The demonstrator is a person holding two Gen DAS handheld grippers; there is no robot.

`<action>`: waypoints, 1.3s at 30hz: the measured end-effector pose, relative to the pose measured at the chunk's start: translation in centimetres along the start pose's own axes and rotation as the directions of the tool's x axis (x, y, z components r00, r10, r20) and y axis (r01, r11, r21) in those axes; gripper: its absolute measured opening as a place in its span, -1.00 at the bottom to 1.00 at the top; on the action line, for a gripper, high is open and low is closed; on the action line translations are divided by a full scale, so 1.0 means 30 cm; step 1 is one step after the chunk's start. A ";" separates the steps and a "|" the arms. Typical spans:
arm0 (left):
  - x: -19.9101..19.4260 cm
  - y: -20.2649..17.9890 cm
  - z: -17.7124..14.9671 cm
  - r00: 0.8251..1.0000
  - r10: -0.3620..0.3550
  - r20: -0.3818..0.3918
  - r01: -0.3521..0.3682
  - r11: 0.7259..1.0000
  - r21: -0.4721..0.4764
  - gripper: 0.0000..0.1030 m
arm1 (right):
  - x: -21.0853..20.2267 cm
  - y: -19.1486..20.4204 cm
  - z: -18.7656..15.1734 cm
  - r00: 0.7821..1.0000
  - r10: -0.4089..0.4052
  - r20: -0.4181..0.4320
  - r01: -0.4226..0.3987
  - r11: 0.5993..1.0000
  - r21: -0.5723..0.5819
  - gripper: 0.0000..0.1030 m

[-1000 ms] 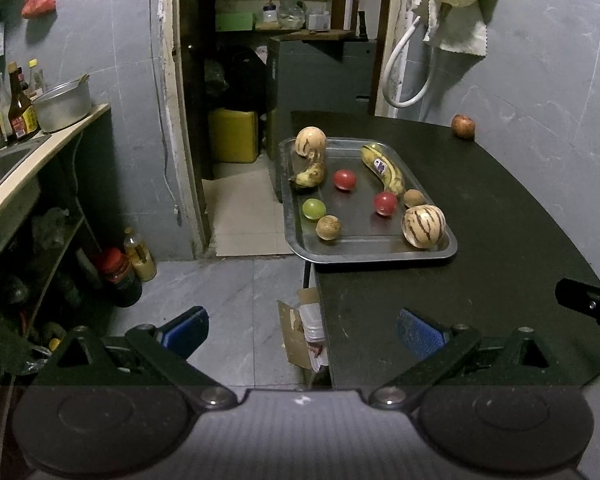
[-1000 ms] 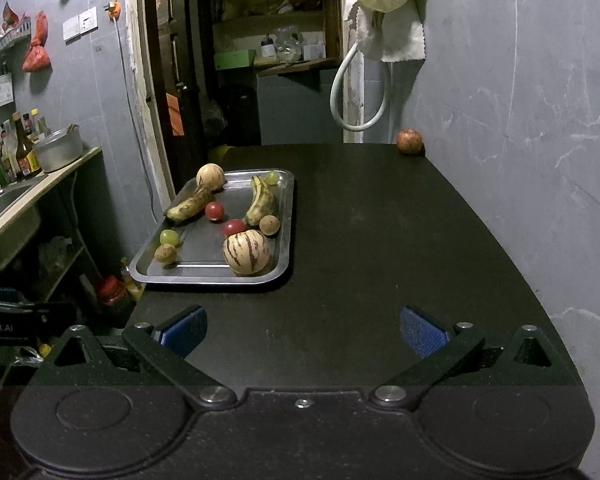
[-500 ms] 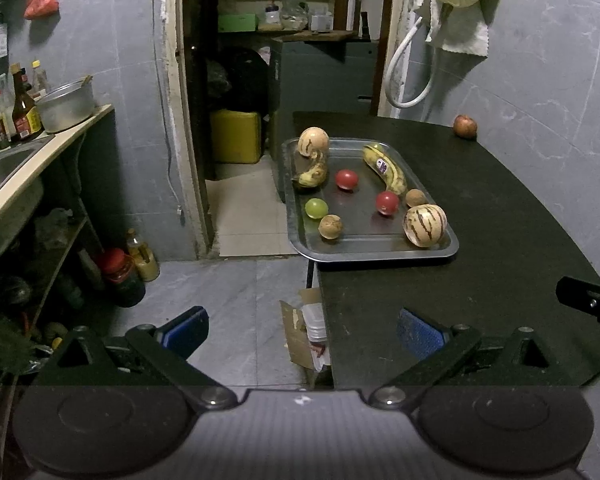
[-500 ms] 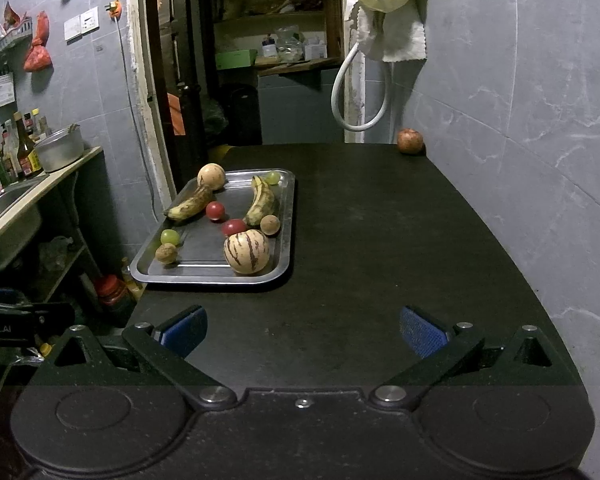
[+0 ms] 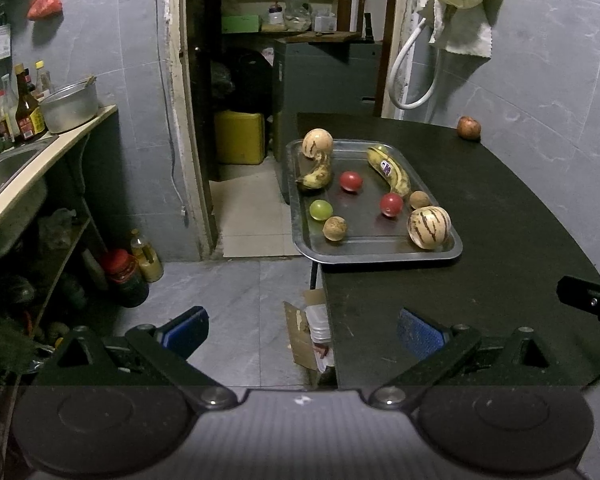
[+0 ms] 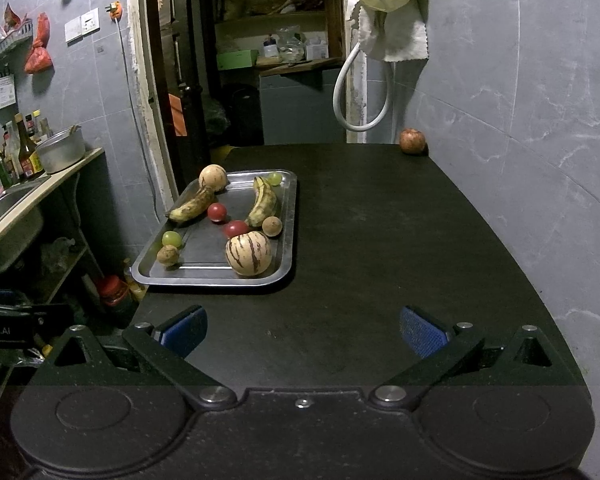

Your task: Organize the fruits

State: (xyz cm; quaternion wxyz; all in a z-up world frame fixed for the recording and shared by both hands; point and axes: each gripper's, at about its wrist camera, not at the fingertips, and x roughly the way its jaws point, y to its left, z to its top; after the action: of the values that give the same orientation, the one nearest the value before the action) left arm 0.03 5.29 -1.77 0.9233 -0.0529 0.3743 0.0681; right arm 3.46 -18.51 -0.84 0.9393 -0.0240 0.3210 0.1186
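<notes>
Gaping empty, both grippers face tray; lone pomegranate against wall.

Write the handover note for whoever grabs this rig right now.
Left gripper: jaws open, empty, hanging over the table's left edge, short of the tray.
Right gripper: jaws open, empty, over bare table.
Tray sits at the table's left side and holds two striped melons, two bananas, two tomatoes, two green grapes and two brown round fruits, all mixed together.
One reddish fruit lies alone at the far right corner by the wall.
Done: nothing is grouped yet, as far as the layout shows.
Left: probably fetch the lone fruit, then sort the tray by kind.
</notes>
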 end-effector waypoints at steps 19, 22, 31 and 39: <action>-0.004 0.008 0.001 1.000 0.006 0.000 -0.006 1.000 -0.002 0.99 | 0.001 -0.003 0.000 1.000 0.000 -0.001 0.000 1.000 0.001 0.99; -0.004 0.008 0.001 1.000 0.005 0.000 -0.005 1.000 -0.001 0.99 | 0.002 -0.003 0.000 1.000 0.001 -0.001 -0.001 1.000 0.001 0.99; -0.019 -0.059 0.008 0.998 0.057 0.023 -0.059 0.993 0.102 0.99 | 0.001 -0.003 0.000 1.000 -0.001 -0.002 0.001 1.000 0.002 0.99; -0.008 -0.074 0.011 0.997 0.082 0.017 -0.083 0.990 0.111 0.99 | 0.004 -0.007 0.000 1.000 -0.001 -0.002 0.001 1.000 0.002 0.99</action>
State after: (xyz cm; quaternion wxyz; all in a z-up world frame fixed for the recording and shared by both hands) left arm 0.46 3.12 -1.27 0.9235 0.0148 0.3737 0.0854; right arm 3.60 -18.69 -0.93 0.9390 -0.0232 0.3222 0.1178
